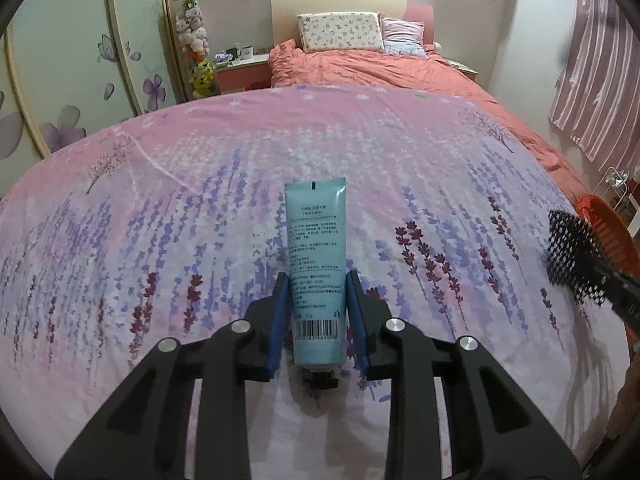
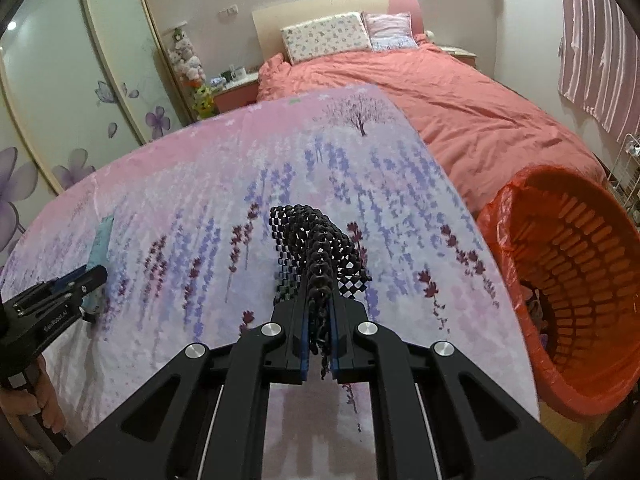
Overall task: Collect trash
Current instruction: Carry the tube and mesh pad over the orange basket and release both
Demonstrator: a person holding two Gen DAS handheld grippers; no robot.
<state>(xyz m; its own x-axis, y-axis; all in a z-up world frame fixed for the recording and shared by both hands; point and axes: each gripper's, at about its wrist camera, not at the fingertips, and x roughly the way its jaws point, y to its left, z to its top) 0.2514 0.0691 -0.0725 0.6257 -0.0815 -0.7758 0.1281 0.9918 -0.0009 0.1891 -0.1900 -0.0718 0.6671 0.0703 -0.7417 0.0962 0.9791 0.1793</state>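
Observation:
A light blue tube with a barcode and a dark cap end lies on the lavender-print sheet, pointing away from me. My left gripper is shut on its lower half, blue pads pressing both sides. In the right wrist view my right gripper is shut on a black foam net, which sticks up and forward from the pads. The same net shows at the right edge of the left wrist view. The left gripper with the tube appears at the far left of the right wrist view.
An orange slatted basket lined with a red bag stands off the sheet's right edge, some items at its bottom. Behind lie a bed with a salmon duvet, pillows, a wardrobe at left and striped curtains at right.

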